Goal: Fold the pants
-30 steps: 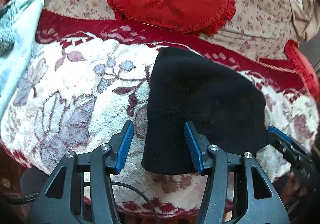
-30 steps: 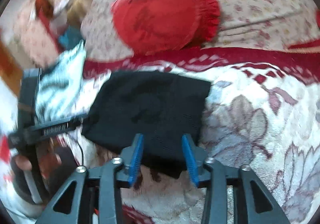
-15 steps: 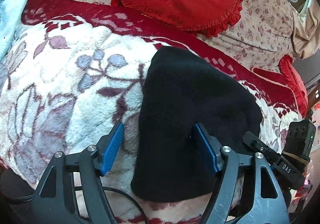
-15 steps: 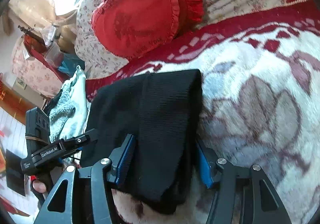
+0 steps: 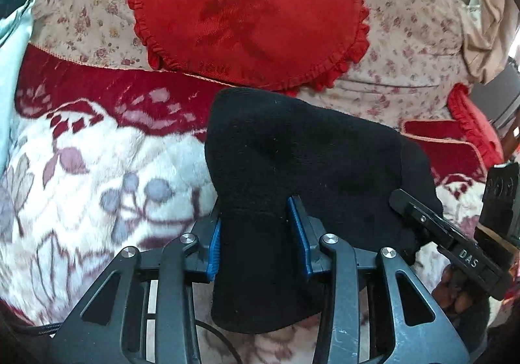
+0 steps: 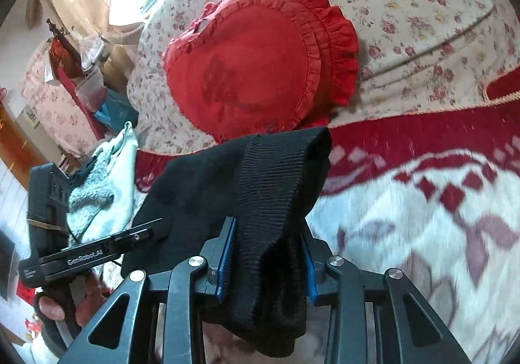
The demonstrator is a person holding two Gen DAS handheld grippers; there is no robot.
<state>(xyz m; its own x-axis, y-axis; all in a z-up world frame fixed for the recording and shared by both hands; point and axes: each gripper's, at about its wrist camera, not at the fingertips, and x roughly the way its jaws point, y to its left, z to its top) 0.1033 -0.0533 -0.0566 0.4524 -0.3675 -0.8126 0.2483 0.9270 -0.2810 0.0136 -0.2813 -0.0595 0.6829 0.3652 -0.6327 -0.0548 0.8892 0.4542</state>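
Observation:
The black pants [image 5: 292, 152] are folded into a thick bundle on the flowered blanket [image 5: 97, 175]. My left gripper [image 5: 258, 235] is shut on the near left part of the bundle, its blue pads pressing the cloth on both sides. My right gripper [image 6: 268, 256] is shut on the ribbed waistband end of the pants [image 6: 279, 182], which bunches up between its pads. The right gripper also shows at the right edge of the left wrist view [image 5: 455, 247], and the left gripper shows at the left of the right wrist view [image 6: 97, 253]. The near edge of the pants is lifted off the blanket.
A red round frilled cushion [image 5: 250, 16] leans on the floral sofa back [image 5: 406, 39] just behind the pants. A pale blue-grey cloth [image 6: 104, 188] lies at the left end of the sofa. A second red cushion [image 5: 471, 126] sits at the far right.
Both grippers have closed from open onto the pants and raised the near edge; the bundle now bunches between the pads. The views have moved closer to the cushion.

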